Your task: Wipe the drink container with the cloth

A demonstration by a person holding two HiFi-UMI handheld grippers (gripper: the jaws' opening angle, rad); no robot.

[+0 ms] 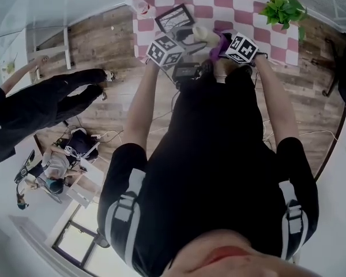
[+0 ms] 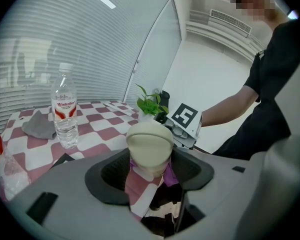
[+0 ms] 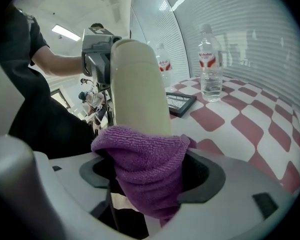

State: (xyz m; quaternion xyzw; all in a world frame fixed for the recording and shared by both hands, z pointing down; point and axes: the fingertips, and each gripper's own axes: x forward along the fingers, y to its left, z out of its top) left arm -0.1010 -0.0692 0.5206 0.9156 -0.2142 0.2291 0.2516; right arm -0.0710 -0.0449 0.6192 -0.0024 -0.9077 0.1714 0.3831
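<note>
My left gripper (image 2: 151,166) is shut on a cream drink container (image 2: 150,145), which stands up between its jaws with its rounded end toward the camera. In the right gripper view the same container (image 3: 137,86) rises tall and upright. A bunched purple cloth (image 3: 150,171) fills my right gripper (image 3: 150,180), which is shut on it. The cloth presses against the container's lower side. From the head view both grippers meet over the near edge of the checked table (image 1: 242,4), with the container (image 1: 200,33) and the cloth (image 1: 222,42) between them.
On the red-and-white checked table stand a water bottle (image 2: 65,111), a crumpled grey cloth (image 2: 38,125), a potted plant (image 2: 152,104) and a black frame (image 3: 179,103). A second bottle (image 3: 163,64) stands behind the container. Another person (image 1: 40,105) is on the floor to the left.
</note>
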